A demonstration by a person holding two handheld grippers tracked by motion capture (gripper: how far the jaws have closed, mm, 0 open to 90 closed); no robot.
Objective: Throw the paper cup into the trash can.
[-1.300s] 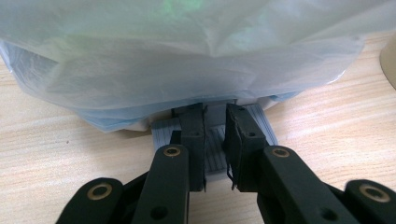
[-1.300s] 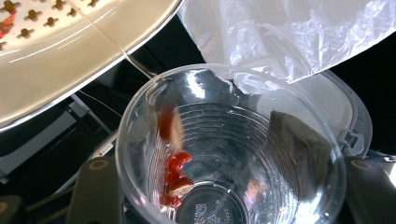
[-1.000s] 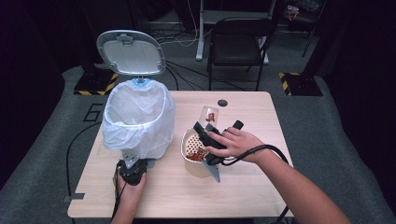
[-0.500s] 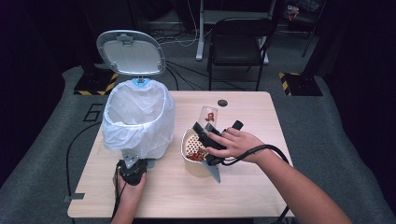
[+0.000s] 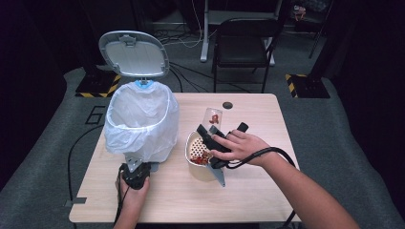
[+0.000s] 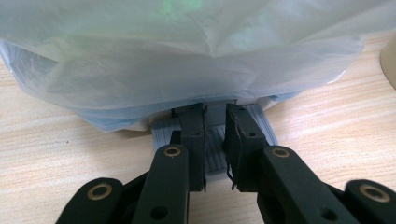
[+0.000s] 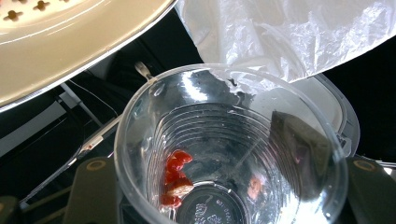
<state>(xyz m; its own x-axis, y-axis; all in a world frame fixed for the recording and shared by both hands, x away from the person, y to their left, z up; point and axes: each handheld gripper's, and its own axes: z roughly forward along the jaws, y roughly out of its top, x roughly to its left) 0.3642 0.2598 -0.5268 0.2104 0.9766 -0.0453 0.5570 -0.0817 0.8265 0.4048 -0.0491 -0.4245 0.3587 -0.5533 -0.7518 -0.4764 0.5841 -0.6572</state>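
Clear plastic cup [image 7: 224, 154], tilted above the perforated white strainer bowl [image 5: 197, 149] at mid-desk, pinched by the right hand-held gripper [image 5: 213, 138]; red scraps [image 7: 175, 179] cling inside near its base. Left of the bowl stands a bag-lined pedal bin [image 5: 141, 121], lid [image 5: 133, 53] raised. Left hand-held gripper [image 6: 215, 140], jaws nearly together, presses the bin's grey pedal [image 6: 212, 149] at the near edge of the desk [image 5: 267, 191].

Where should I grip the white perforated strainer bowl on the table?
Take the white perforated strainer bowl by its bare rim on the side facing the bag-lined bin, coming from above. The rim is thin and faces up, and the right gripper holding the clear plastic cup crowds the other side.
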